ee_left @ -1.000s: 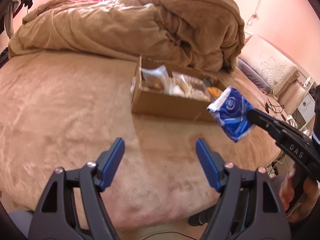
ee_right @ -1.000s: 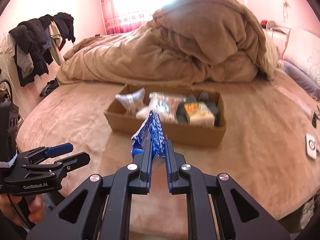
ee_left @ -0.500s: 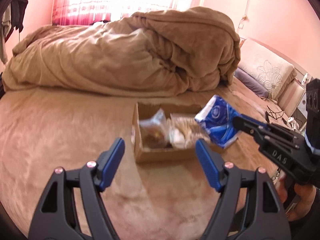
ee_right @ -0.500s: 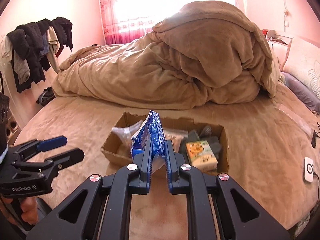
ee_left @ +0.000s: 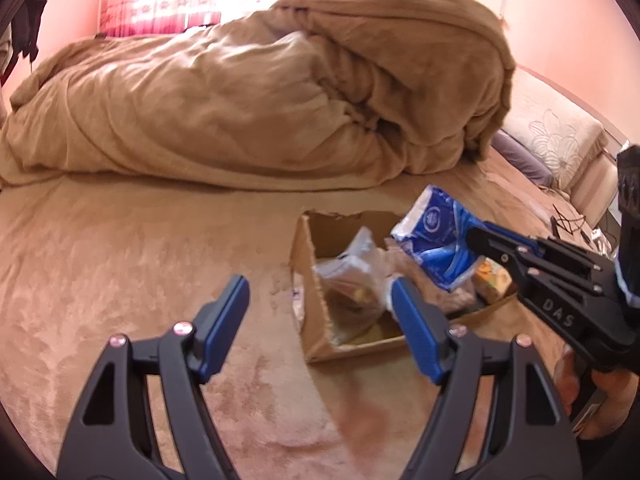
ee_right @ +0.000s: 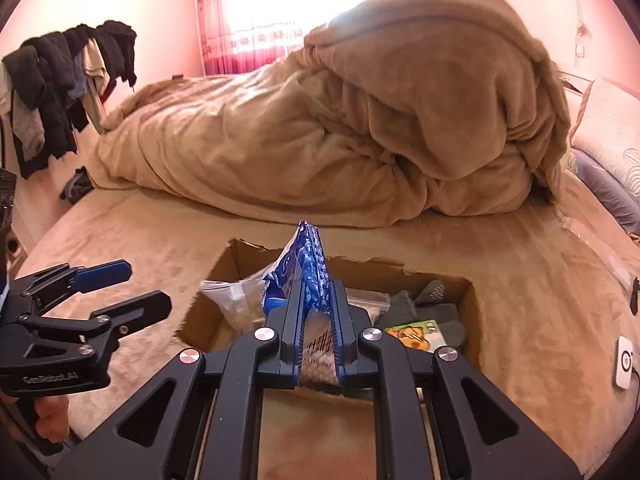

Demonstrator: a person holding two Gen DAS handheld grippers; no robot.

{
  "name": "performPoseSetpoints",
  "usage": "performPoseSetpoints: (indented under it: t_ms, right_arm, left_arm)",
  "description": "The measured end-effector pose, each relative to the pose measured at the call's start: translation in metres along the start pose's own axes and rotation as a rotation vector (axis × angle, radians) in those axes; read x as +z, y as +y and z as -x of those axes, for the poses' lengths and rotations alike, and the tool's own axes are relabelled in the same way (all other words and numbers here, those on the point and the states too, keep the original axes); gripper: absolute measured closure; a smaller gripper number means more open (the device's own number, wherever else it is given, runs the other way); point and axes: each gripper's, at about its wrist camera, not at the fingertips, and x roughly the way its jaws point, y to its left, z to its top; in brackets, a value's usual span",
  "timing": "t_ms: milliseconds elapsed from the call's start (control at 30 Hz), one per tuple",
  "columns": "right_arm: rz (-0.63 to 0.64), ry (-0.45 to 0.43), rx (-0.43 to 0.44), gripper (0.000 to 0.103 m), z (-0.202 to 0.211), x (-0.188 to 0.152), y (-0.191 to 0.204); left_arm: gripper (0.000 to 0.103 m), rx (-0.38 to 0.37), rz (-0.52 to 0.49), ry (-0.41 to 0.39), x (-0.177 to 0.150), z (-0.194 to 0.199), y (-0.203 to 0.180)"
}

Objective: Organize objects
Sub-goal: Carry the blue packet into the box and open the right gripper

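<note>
A blue and white snack packet (ee_right: 304,264) is pinched edge-on in my right gripper (ee_right: 316,292), which is shut on it. In the left wrist view that packet (ee_left: 436,236) hangs over the open cardboard box (ee_left: 316,344) on the bed, held by the right gripper (ee_left: 476,236). Inside the box (ee_right: 472,296) lie clear plastic bags (ee_left: 352,272), a yellow packet (ee_right: 420,332) and dark socks (ee_right: 436,304). My left gripper (ee_left: 320,308) stands open and empty just left of the box's near corner, and shows as the left gripper (ee_right: 120,284) at the left edge.
A heaped tan duvet (ee_right: 380,120) fills the bed behind the box. Dark clothes (ee_right: 64,80) hang at the far left wall. A pillow (ee_left: 552,144) and cables (ee_left: 568,220) lie at the right; a small white device (ee_right: 624,360) rests on the sheet at right.
Both grippers have moved forward toward the box, which now looks nearer and lower in each view. The blue packet has travelled from in front of the box to over its inside.
</note>
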Motion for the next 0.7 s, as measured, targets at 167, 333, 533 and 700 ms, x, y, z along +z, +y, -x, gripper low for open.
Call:
performPoseSetpoints:
  t_ms: [167, 333, 533, 700]
  right_arm:
    - [0.007, 0.044, -0.028, 0.09, -0.032, -0.005, 0.005]
    - [0.001, 0.068, -0.021, 0.09, -0.049, -0.014, 0.019]
    - [0.005, 0.083, -0.029, 0.09, -0.055, -0.023, 0.03]
    - [0.03, 0.114, -0.027, 0.088, -0.061, -0.031, 0.039]
  left_arm:
    - [0.028, 0.017, 0.023, 0.022, -0.004, -0.013, 0.014]
    - [0.028, 0.018, 0.043, 0.045, -0.009, -0.017, 0.022]
    - [0.028, 0.02, 0.043, 0.024, -0.013, -0.008, 0.022]
    - [0.028, 0.025, 0.034, 0.022, -0.015, -0.004, 0.02]
